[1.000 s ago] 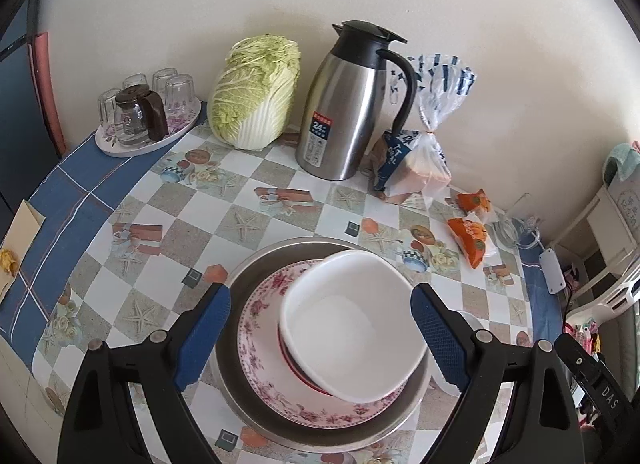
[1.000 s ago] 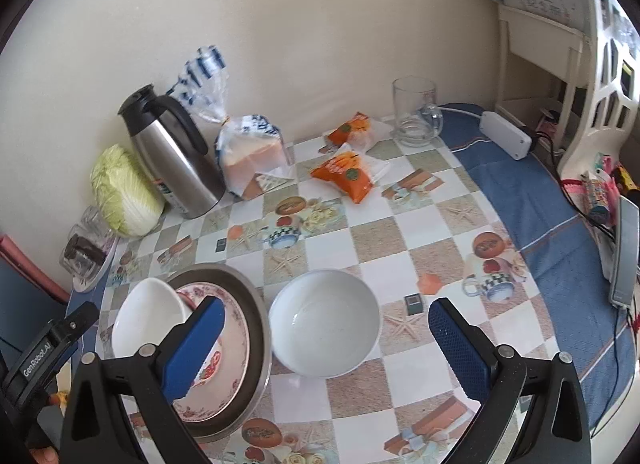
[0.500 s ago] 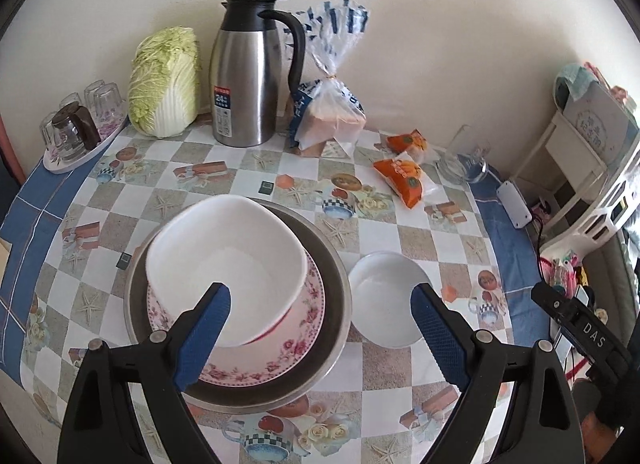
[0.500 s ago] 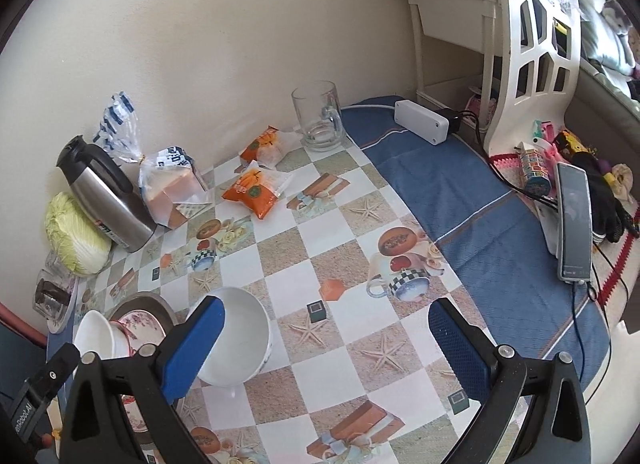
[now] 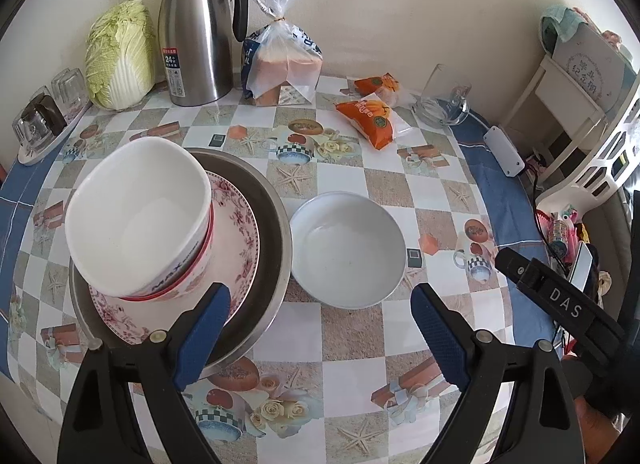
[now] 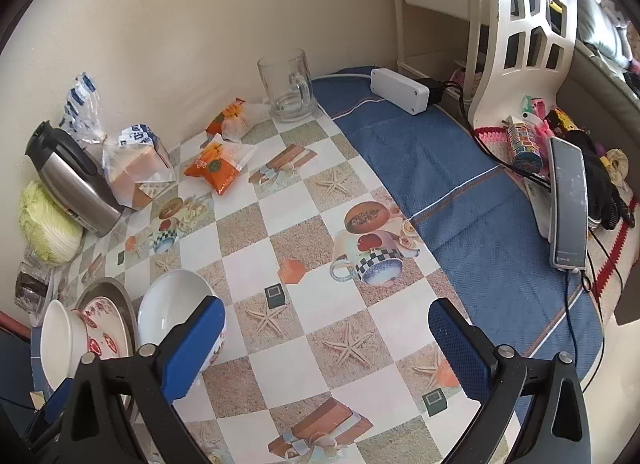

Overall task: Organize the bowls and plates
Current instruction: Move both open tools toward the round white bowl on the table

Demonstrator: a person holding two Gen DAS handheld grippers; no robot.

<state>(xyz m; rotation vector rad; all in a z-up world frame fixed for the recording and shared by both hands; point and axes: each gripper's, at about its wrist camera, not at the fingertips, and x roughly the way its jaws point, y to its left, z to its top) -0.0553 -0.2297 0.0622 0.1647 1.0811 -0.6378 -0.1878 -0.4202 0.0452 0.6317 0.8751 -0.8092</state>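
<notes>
Shiny stuff everywhere on this worktop [image 5: 348,344]

Glossy white ceramic bowl [image 5: 347,250], brushed metal tray [image 5: 272,223] under a glazed floral plate [image 5: 236,223]; steel thermos [image 5: 196,31] far left, clear glass mug [image 6: 286,83], crinkly plastic bread bag [image 5: 280,59], slick printed oilcloth over matt blue cloth [image 6: 460,191]. Claw pads [image 5: 202,336] look like textured blue rubber.

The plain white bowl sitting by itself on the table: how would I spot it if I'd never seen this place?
Find the big round steel tray holding a floral plate and a red-banded white bowl. Just right of the tray, directly on the checked tablecloth, sits the plain white bowl. Unlike the red-banded one, it is round, empty, unstacked and shows no coloured band.
</notes>
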